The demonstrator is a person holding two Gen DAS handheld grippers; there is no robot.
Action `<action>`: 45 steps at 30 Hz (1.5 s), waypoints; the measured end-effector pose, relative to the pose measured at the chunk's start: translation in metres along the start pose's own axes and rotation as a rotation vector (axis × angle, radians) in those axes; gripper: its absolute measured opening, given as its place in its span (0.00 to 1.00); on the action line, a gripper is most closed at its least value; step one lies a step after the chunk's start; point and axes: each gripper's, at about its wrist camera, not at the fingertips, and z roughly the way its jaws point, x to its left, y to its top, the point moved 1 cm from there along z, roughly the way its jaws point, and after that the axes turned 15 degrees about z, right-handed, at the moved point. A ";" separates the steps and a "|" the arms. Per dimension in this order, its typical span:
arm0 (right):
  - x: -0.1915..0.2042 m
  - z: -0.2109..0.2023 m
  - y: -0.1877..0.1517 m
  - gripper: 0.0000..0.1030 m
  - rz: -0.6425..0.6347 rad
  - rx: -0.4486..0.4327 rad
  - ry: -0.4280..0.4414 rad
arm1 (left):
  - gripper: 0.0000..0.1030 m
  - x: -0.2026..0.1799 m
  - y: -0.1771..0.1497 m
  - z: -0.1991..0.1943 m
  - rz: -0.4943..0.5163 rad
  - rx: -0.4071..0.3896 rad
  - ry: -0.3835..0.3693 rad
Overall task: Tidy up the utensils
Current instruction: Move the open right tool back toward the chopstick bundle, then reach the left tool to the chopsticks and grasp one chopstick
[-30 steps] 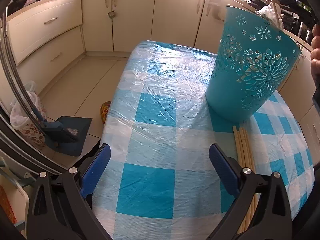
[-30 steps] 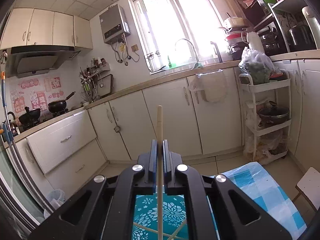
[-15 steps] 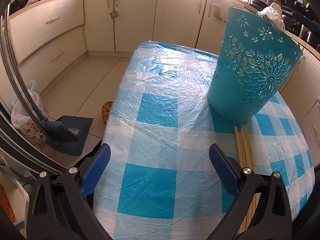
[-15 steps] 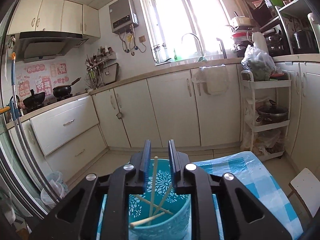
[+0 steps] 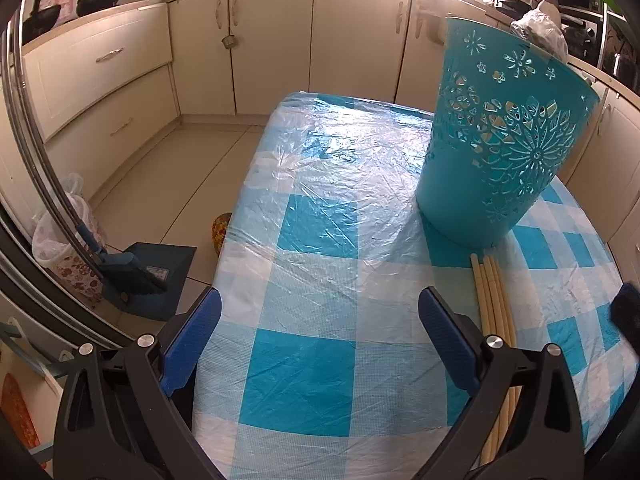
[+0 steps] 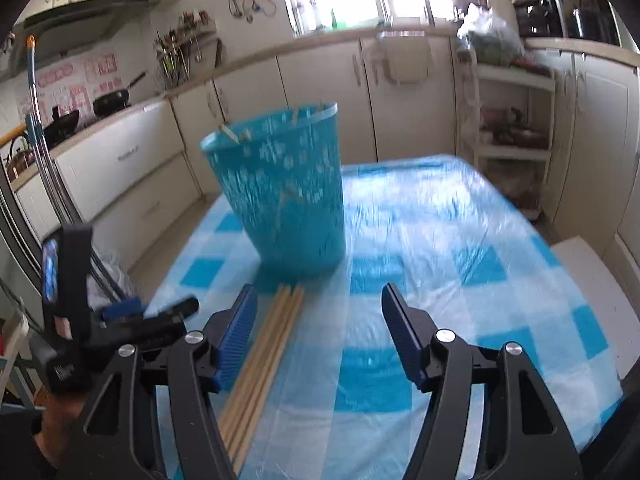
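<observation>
Four or so pale wooden chopsticks (image 5: 491, 300) lie side by side on the table (image 5: 320, 248) w/ its blue-and-white checked plastic cover, tips touching or just short of the base of the teal plastic basket w/ cut-out flower pattern (image 5: 500, 152); can't tell which. Basket stands upright at approx 1 o'clock from the left tool (image 5: 320, 344), w/ a few more sticks leaning inside, their ends showing at the rim (image 6: 240, 134) in the right wrist view.

Left tool hangs over the near table edge, blue pads wide apart, nothing between them; the chopstick bundle passes just outside its right pad at 3 o'clock.

Right tool (image 6: 320, 340) has just been opening, jaws now fairly wide & empty. Chopsticks lie just inside its left pad, approx 9 o'clock, not gripped. Right view is blurred. Left tool's black body shows at its 8 o'clock.
</observation>
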 end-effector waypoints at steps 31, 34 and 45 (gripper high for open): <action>0.015 0.063 -0.012 0.31 -0.043 0.179 -0.051 | 0.92 -0.001 0.000 0.004 0.002 0.002 -0.003; 0.017 0.065 -0.013 0.30 -0.056 0.186 -0.060 | 0.92 -0.001 -0.001 0.004 0.003 0.003 -0.003; 0.000 0.056 -0.012 0.10 -0.149 0.232 -0.053 | 0.92 -0.004 -0.002 0.001 0.037 0.002 -0.020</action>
